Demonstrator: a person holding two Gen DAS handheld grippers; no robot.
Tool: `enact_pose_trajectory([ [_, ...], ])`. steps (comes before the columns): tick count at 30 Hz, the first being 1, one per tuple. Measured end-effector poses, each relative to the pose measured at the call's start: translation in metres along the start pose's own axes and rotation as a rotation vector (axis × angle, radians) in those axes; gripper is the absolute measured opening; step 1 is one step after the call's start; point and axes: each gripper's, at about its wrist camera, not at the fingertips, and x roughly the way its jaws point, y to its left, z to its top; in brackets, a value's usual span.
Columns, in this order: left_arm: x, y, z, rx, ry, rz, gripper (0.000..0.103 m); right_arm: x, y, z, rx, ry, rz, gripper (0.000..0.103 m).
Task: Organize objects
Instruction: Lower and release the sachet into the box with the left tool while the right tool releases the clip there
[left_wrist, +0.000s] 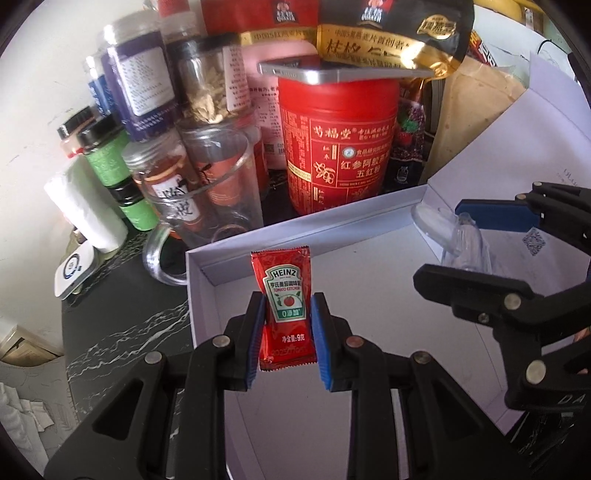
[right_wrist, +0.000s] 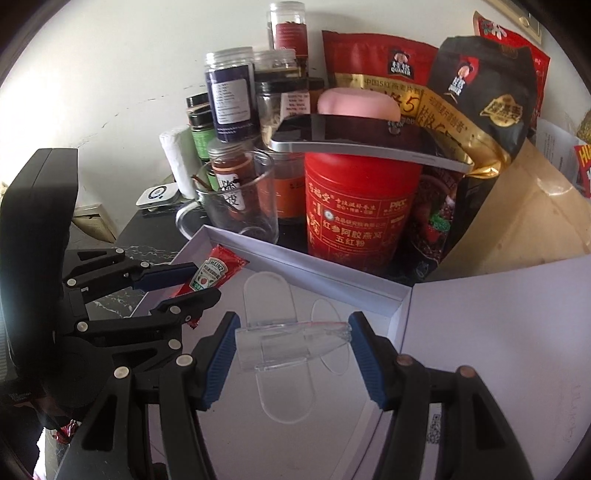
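Your left gripper (left_wrist: 284, 332) pinches the Heinz ketchup sachet (left_wrist: 284, 306) and your right gripper (right_wrist: 291, 354) clamps what looks like a clear plastic stand (right_wrist: 288, 343), both above the white box (left_wrist: 207, 273), ready to be set inside.

The left gripper (left_wrist: 286, 334) is clamped tight, the right gripper (right_wrist: 291, 354) half-spread (both angled downward).

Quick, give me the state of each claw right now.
Left claw: shut on the ketchup packet, over the white box.
Right claw: shut on the clear plastic stand, over the same box.
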Motion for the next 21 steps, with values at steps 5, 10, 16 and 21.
enact_pose_trajectory([
  [5, 0.02, 0.001, 0.005, -0.005, 0.056, -0.048, 0.024, 0.011, -0.005, 0.002, 0.021, 0.027, 0.001, 0.062],
  [10, 0.034, 0.002, 0.006, -0.005, 0.098, -0.064, 0.024, 0.022, -0.007, 0.004, 0.015, 0.05, -0.013, 0.062],
  [16, 0.042, 0.002, 0.004, -0.005, 0.131, -0.072, 0.024, 0.035, -0.009, 0.001, 0.026, 0.078, -0.007, 0.062],
  [21, 0.05, 0.001, 0.002, -0.012, 0.161, -0.074, 0.024, 0.047, -0.005, 0.002, 0.01, 0.1, -0.024, 0.062],
])
